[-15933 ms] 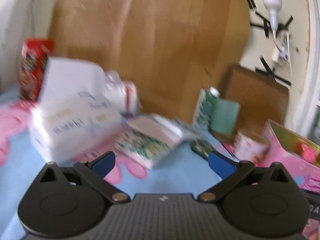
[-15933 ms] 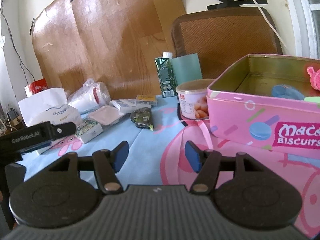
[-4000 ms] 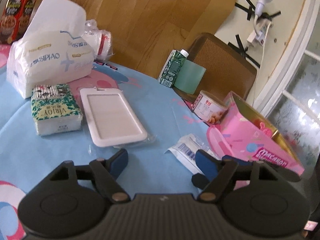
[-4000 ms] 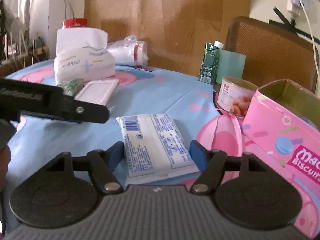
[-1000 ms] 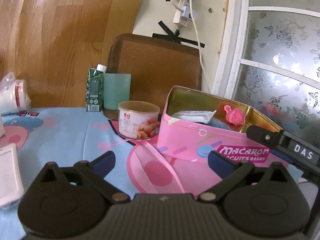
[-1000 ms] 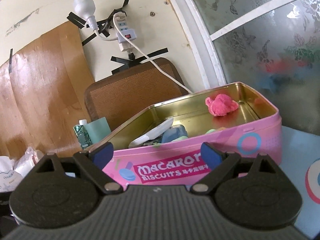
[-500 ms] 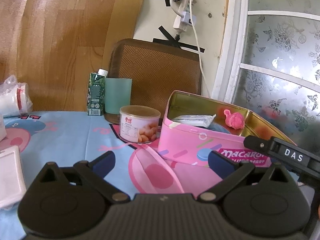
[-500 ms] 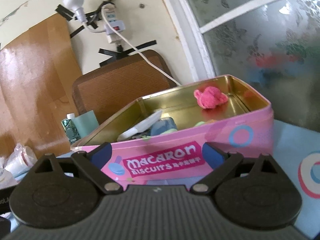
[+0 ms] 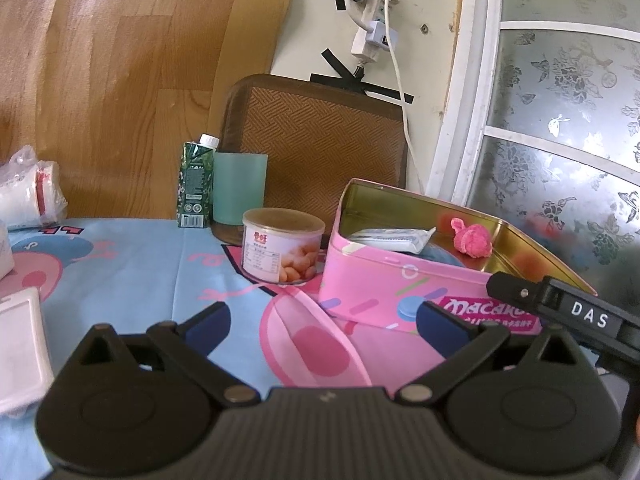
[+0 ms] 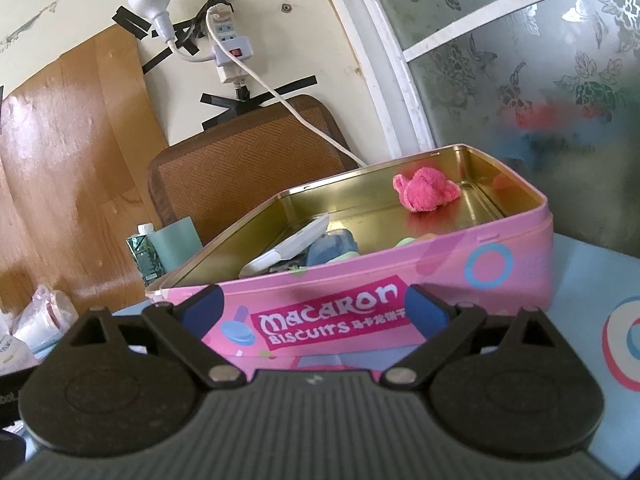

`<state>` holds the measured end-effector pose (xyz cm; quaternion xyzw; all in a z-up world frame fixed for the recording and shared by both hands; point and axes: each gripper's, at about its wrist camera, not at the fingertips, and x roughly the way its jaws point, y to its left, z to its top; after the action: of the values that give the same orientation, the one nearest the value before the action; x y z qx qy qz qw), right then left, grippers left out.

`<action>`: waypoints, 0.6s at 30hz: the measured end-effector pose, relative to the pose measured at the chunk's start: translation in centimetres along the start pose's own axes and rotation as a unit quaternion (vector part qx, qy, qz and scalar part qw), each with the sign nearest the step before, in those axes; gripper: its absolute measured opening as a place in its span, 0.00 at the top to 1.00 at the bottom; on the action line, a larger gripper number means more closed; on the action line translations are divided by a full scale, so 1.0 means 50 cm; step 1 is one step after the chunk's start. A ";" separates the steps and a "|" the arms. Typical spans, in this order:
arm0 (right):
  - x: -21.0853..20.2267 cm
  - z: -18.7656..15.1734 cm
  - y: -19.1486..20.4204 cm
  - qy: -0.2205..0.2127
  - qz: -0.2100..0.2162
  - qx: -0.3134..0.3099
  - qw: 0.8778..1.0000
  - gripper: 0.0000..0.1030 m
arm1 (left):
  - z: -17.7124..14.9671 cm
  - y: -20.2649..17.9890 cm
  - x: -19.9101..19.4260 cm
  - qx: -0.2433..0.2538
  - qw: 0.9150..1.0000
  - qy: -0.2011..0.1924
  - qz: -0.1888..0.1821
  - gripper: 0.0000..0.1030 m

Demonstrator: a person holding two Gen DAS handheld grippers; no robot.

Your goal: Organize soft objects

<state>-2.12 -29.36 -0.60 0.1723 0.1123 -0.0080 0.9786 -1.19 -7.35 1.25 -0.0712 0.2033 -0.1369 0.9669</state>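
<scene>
Both the left gripper (image 9: 324, 322) and the right gripper (image 10: 312, 306) gape wide and empty, the open pink rectangular biscuit tin (image 10: 516, 248) rim just ahead of the right.

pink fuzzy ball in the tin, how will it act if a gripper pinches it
The pink fuzzy ball looks like plush, so it would probably squash between the fingers and weigh little. Its lumpy shape suggests it won't roll far inside the tin.

white wipes packet (image 10: 286, 254) tilted inside open pink tin (image 10: 440, 276), beside pink plush (image 10: 426, 189)
</scene>
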 end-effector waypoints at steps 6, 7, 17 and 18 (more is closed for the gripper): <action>-0.001 -0.001 0.000 0.000 0.001 0.002 1.000 0.04 | 0.000 0.001 0.001 -0.003 1.000 0.000 0.003 0.00; -0.002 -0.001 0.000 0.000 0.001 0.002 1.000 0.04 | 0.000 0.001 0.001 -0.003 1.000 0.000 0.003 0.00; -0.001 -0.001 0.002 0.004 0.002 -0.002 1.000 0.04 | 0.000 0.001 0.002 -0.005 1.000 0.002 0.003 0.00; 0.000 -0.001 0.002 0.004 0.003 -0.001 1.000 0.04 | 0.000 0.001 0.002 -0.005 1.000 0.002 0.003 0.00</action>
<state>-2.13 -29.26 -0.60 0.1715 0.1157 -0.0043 0.9783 -1.10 -7.30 1.22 -0.0754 0.2066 -0.1328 0.9664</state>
